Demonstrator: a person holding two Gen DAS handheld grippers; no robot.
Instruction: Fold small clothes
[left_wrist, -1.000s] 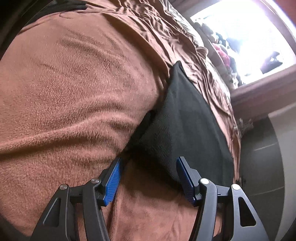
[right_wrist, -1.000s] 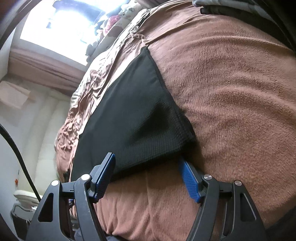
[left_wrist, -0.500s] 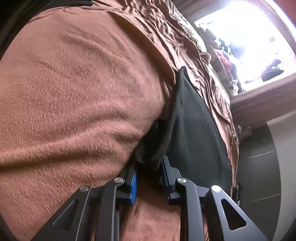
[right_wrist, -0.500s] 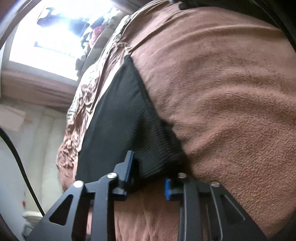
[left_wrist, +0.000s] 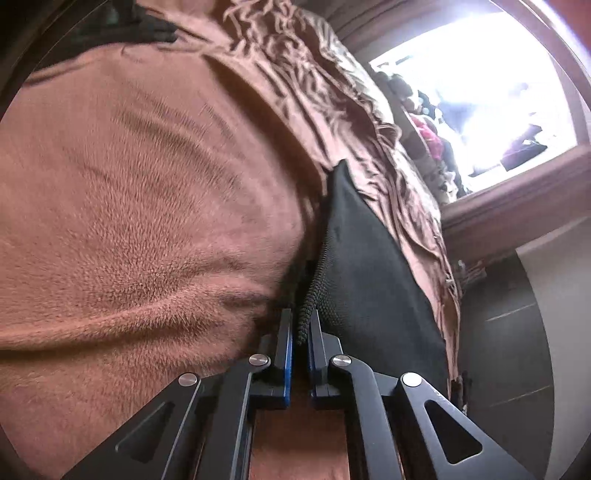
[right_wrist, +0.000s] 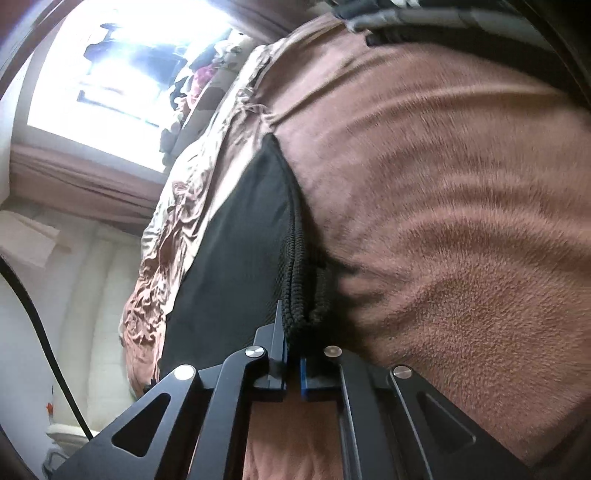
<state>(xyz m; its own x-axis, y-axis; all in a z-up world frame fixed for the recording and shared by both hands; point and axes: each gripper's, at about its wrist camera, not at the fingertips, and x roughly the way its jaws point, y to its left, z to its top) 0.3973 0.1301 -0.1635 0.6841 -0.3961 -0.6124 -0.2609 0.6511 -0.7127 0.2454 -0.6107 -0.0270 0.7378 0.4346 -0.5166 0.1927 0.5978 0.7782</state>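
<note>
The black knit garment (left_wrist: 373, 266) lay flat on a brown fleece blanket (left_wrist: 147, 206) spread over the bed, with crumpled brown sheets beyond it toward the bright window (left_wrist: 491, 88). The left tongs (left_wrist: 302, 334) were clamped on the ribbed near edge at 1 corner, and the right tongs (right_wrist: 293, 334) were clamped on the bunched ribbed edge at the other corner (right_wrist: 301, 295). The step in hand looked like the grasp that opens a fold: both near corners pinched. The next move would call for lifting the 2 corners together, keeping the edge taut and level, and carrying it over onto the far part of the garment.
</note>
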